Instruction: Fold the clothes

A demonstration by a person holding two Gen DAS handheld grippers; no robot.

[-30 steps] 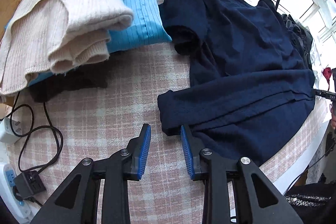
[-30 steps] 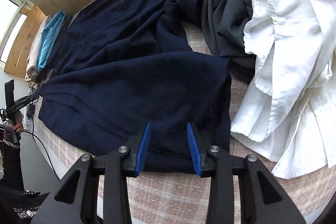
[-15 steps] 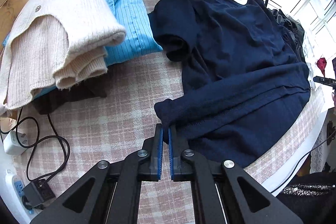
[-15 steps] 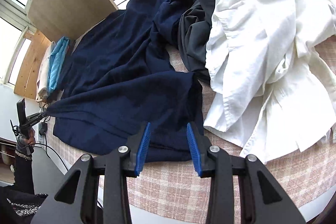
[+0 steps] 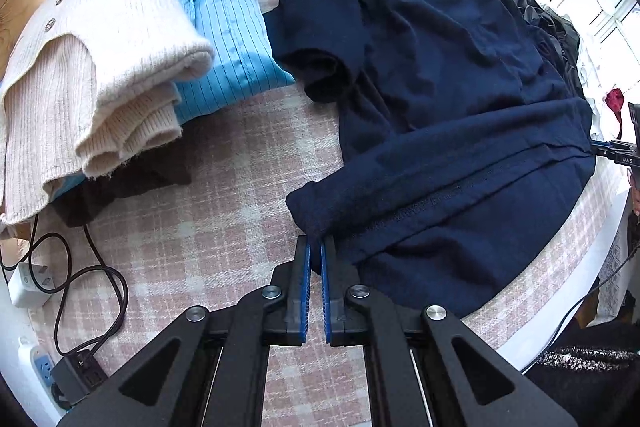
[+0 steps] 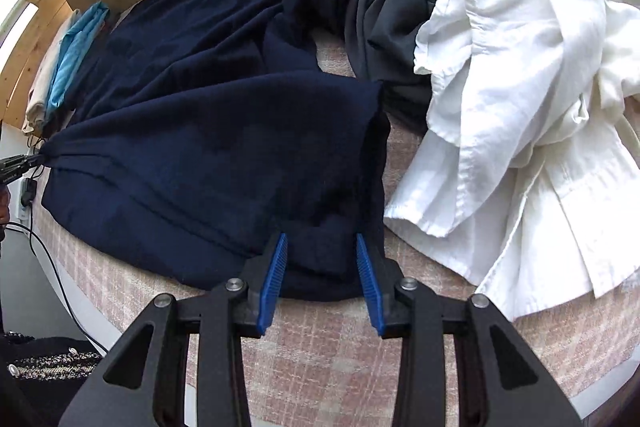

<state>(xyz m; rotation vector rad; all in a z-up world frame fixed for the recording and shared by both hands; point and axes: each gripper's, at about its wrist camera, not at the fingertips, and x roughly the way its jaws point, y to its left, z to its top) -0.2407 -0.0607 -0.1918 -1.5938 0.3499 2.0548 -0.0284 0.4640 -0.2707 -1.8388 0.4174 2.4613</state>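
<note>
Left gripper [image 5: 314,247] clamped tight on the cuff end of the navy sweater [image 5: 460,131], blue pads nearly meeting with a pinch of dark knit between. Right gripper [image 6: 322,247] half open, jaws straddling the sweater's near hem, pads apart, not pressing the cloth. Sweater spread across the pink plaid tablecloth [image 5: 224,211], one sleeve folded across the body toward the left clamp. Far left: folded stack, cream ribbed cardigan [image 5: 92,67] on top of a blue striped shirt [image 5: 228,19], something dark brown beneath. Right of the sweater: crumpled dark grey garment [image 6: 392,11], then a rumpled white shirt [image 6: 520,87] heaped beside it. Black cable [image 5: 92,287] and power strip [image 5: 40,367] at the table's near-left edge.
</note>
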